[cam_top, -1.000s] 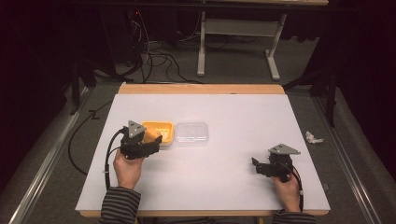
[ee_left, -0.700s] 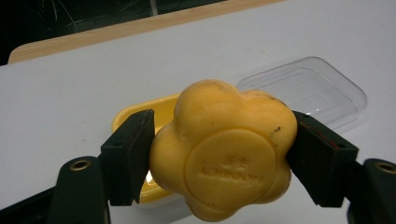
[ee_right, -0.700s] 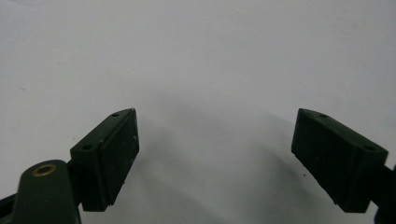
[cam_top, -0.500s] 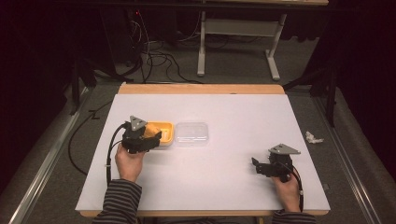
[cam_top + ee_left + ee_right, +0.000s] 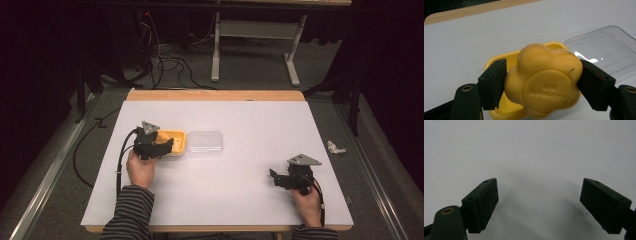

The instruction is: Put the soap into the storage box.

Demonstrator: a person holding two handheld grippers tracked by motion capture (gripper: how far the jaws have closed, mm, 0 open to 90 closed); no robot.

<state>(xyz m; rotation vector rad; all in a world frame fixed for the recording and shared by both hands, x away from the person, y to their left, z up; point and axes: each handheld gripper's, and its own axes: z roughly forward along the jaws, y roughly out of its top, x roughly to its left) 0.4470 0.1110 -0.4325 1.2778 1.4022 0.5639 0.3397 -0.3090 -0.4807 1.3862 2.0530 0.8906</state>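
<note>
A yellow flower-shaped soap (image 5: 544, 81) with an embossed round face sits between my left gripper's (image 5: 541, 83) two black jaws, which are shut on it. It hangs over a yellow dish (image 5: 499, 62), seen at the table's left in the high view as the yellow dish (image 5: 176, 137) beside my left gripper (image 5: 160, 146). A clear plastic lid (image 5: 204, 143) lies flat just right of the dish, the same clear lid (image 5: 604, 50) behind the soap. My right gripper (image 5: 276, 179) rests near the front right of the table; its jaws stand wide open over bare white surface, right gripper (image 5: 540, 203).
The white table top (image 5: 250, 120) has a wooden strip (image 5: 215, 95) along its far edge. A crumpled white scrap (image 5: 335, 147) lies on the floor right of the table. Cables (image 5: 165, 60) and a desk frame (image 5: 250, 45) stand on the floor beyond.
My left gripper has shifted slightly toward the far side, over the yellow dish. The right gripper has stayed put.
</note>
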